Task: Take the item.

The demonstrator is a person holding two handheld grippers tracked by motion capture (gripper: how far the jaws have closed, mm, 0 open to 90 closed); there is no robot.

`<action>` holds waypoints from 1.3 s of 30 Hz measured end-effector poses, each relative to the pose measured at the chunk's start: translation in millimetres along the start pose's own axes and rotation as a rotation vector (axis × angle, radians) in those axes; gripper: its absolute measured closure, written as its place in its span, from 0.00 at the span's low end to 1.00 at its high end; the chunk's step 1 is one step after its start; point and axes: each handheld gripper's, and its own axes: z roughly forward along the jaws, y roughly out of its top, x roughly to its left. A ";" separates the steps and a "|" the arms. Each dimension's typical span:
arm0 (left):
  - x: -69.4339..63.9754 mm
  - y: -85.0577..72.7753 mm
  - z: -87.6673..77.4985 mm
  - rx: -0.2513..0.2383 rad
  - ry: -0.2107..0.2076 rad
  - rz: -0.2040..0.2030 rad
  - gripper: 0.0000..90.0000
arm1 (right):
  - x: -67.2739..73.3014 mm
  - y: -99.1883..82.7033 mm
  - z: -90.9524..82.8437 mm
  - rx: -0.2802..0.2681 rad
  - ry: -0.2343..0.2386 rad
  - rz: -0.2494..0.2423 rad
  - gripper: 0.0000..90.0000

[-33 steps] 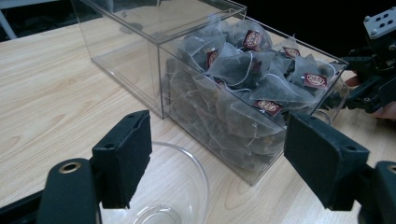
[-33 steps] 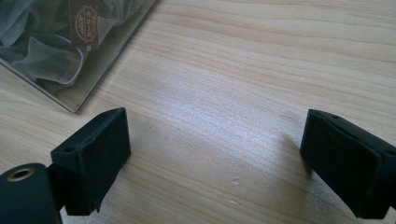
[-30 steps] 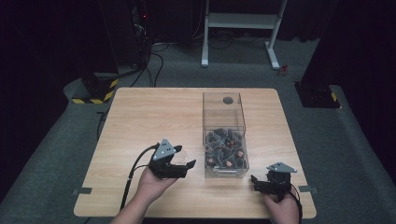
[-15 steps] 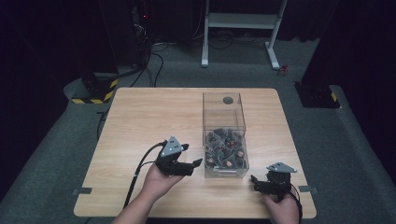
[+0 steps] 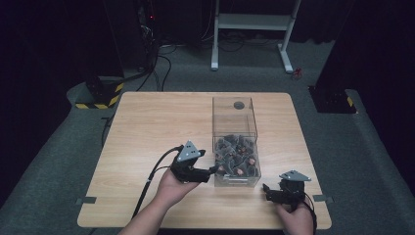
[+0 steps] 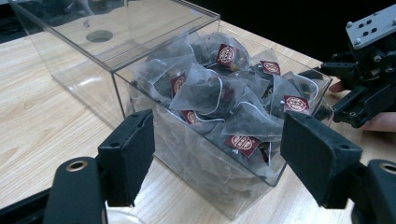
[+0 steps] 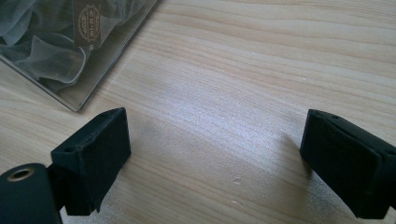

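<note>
Clear box (image 5: 235, 147) on table holds a heap of tea bags (image 6: 219, 93)

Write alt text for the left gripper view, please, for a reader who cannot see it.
A clear plastic box heaped with pyramid tea bags sits on a wooden table, framed by the left gripper with its black fingers open. The right gripper waits beyond.

floor: grey carpet (image 5: 352, 147) | table: light wood (image 5: 147, 122) | rear: white frame (image 5: 254, 22) | surroundings: dark
</note>
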 end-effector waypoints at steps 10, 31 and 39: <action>-2.1 8.2 14.1 0.015 -0.018 0.000 0.32 | -0.1 0.0 0.1 -0.001 0.002 -0.004 0.09; 1.4 20.6 44.2 0.043 -0.023 -0.018 0.47 | 0.5 0.0 0.0 0.000 0.006 -0.002 0.09; -1.5 22.2 50.5 0.064 -0.013 -0.021 0.60 | 0.5 0.1 0.0 -0.001 0.009 -0.006 0.09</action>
